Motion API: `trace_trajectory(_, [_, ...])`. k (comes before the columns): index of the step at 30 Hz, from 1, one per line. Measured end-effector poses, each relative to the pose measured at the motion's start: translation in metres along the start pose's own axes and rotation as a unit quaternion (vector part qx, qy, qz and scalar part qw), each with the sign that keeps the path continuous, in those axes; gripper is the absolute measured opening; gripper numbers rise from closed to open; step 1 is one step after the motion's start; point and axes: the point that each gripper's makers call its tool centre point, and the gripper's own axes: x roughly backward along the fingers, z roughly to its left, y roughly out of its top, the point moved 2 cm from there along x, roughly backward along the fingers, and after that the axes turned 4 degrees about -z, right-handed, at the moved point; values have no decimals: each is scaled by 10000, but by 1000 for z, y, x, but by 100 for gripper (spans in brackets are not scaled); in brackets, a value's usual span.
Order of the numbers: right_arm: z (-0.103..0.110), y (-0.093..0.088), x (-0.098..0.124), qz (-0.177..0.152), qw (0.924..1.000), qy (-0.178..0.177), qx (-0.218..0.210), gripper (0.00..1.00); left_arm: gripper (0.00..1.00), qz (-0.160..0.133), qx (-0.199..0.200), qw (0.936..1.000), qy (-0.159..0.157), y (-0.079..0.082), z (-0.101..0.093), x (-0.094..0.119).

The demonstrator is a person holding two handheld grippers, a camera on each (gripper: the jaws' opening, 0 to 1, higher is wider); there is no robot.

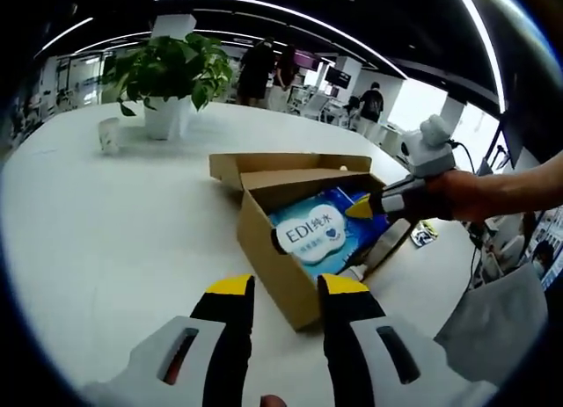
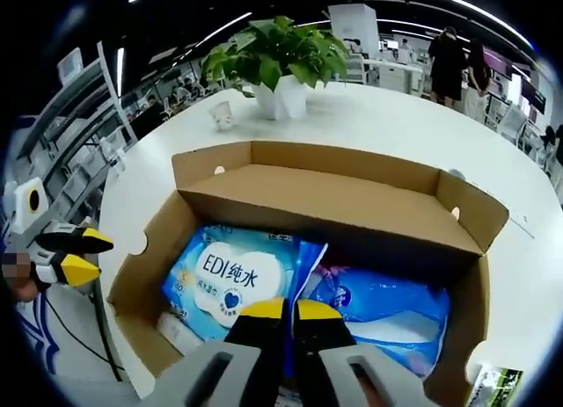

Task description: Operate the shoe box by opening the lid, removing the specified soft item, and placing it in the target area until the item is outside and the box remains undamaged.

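In the right gripper view the right gripper (image 2: 282,308) had its yellow-tipped jaws drawn almost together, down inside the open shoe box (image 2: 330,189) where two soft packs met; whether they pinched an edge of either pack could not be told. The blue and white wipes pack (image 2: 230,279) lay at the left of the box floor, printed "EDI" with Chinese characters, and a second blue pack (image 2: 387,306) lay just beside it to the right. The lid (image 2: 308,161) stood folded back behind the box, its flaps spread. In the left gripper view the left gripper (image 1: 286,288) hovered just short of the near corner of the box (image 1: 281,275), its jaws standing narrowly apart and holding nothing. That view also showed the right gripper (image 1: 362,209), held by a hand (image 1: 462,196), reaching in from the right with its yellow tip over the wipes pack (image 1: 312,231), which sat inside the box. The box rested near the edge of a white surface (image 1: 114,231). Farther back stood a potted plant (image 1: 167,82) in a white pot, with a small cup (image 1: 108,134) near it. A grey bag (image 1: 493,323) hung beyond the edge of the surface at the right. People (image 1: 257,69) stood in the office behind.
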Motion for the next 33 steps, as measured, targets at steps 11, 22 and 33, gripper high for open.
trace_trajectory(11, [-13, 10, 26, -282, 9995, -106, 10, 0, 29, 13, -83, 9999, -130, 5, -12, -6])
trace_trajectory(22, [-34, 10, 50, -512, 9983, -254, -104, 0, 28, 35, -188, 9992, -340, 9, -32, -22])
trace_trajectory(33, [-41, 13, 65, -731, 9963, -327, -321, 0, 27, 117, -277, 9979, -566, 20, -52, -46])
